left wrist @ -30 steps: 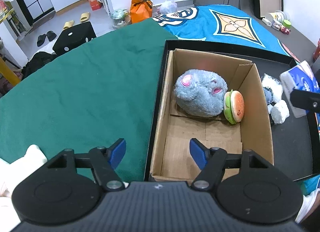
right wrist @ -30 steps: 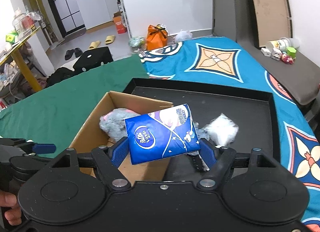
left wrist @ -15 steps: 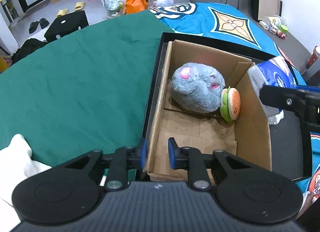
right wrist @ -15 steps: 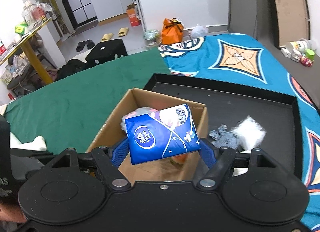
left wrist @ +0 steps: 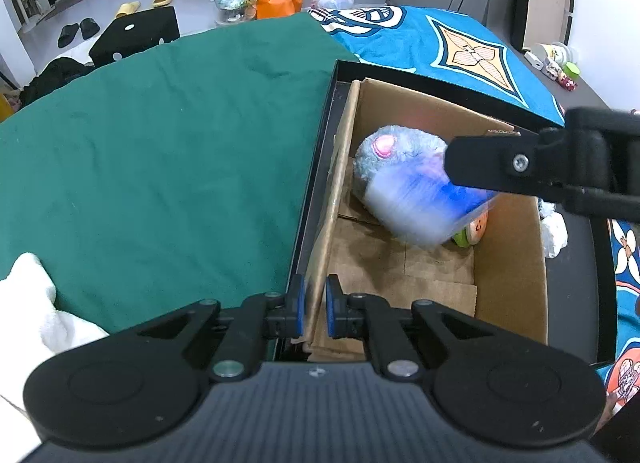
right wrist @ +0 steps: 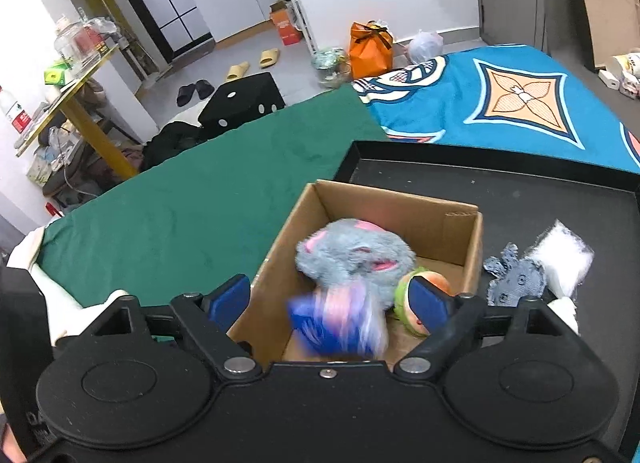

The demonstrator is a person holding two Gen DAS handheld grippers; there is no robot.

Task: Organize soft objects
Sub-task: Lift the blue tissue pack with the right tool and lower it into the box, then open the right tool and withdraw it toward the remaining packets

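Note:
An open cardboard box (left wrist: 508, 263) stands in a black tray (right wrist: 520, 199). Inside it lie a grey plush (left wrist: 400, 151) and a small burger plush (left wrist: 476, 227). My left gripper (left wrist: 315, 309) is shut on the box's near left wall, one pad on each side of the cardboard. My right gripper (right wrist: 328, 299) hangs over the box and its jaws are opening. A blue tissue pack (right wrist: 340, 323) is a blur below them, free of both pads, dropping in front of the grey plush (right wrist: 352, 259). The left wrist view shows the pack (left wrist: 420, 203) under a right finger (left wrist: 520, 161).
In the tray to the right of the box lie a grey patterned cloth (right wrist: 512, 279) and a white plastic bag (right wrist: 564, 263). A green cloth (left wrist: 160, 143) covers the surface to the left, with a white towel (left wrist: 28, 303) at its near edge. A blue patterned blanket (right wrist: 520, 103) lies behind.
My left gripper closed onto the box wall. My right gripper carried the tissue pack over the box, then widened, and the pack slipped out downward.

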